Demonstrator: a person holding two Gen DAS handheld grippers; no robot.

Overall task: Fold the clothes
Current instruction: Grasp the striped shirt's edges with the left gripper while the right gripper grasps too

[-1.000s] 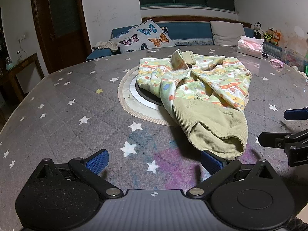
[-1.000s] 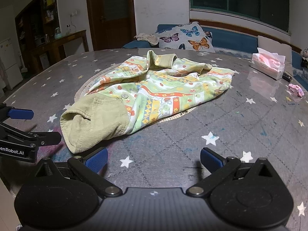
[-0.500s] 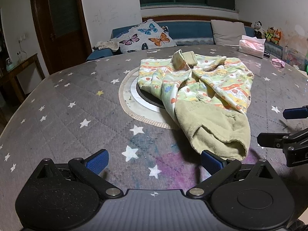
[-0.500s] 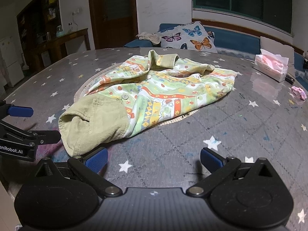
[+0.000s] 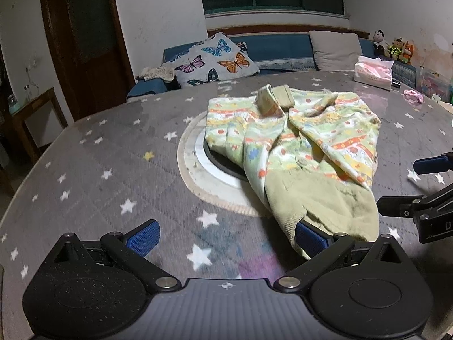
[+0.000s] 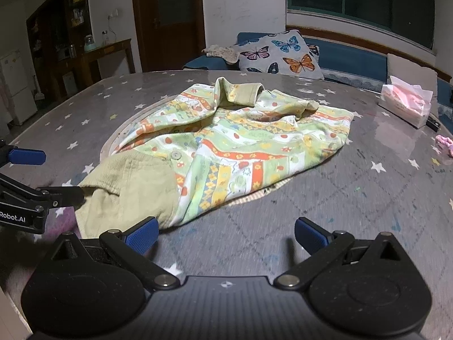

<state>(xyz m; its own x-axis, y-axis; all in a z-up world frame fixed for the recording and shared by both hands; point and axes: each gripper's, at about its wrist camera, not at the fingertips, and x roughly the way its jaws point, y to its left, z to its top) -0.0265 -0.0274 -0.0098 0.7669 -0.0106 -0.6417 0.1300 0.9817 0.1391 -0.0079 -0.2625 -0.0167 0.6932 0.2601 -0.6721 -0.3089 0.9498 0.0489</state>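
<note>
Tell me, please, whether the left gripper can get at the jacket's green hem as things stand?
Probably yes: the left gripper is open, the green hem lies by its right finger, and nothing sits between them.

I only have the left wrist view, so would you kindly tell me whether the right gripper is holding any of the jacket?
Observer: No, the right gripper is wide open, with only table between its pads.
Operator: Where is it relative to the green hem?
Observer: Its left pad overlaps the green hem in the picture; I cannot tell whether they touch.
Operator: And my left gripper, seen from there?
Observer: The left gripper is open, one fingertip at the hem's outer edge.
</note>
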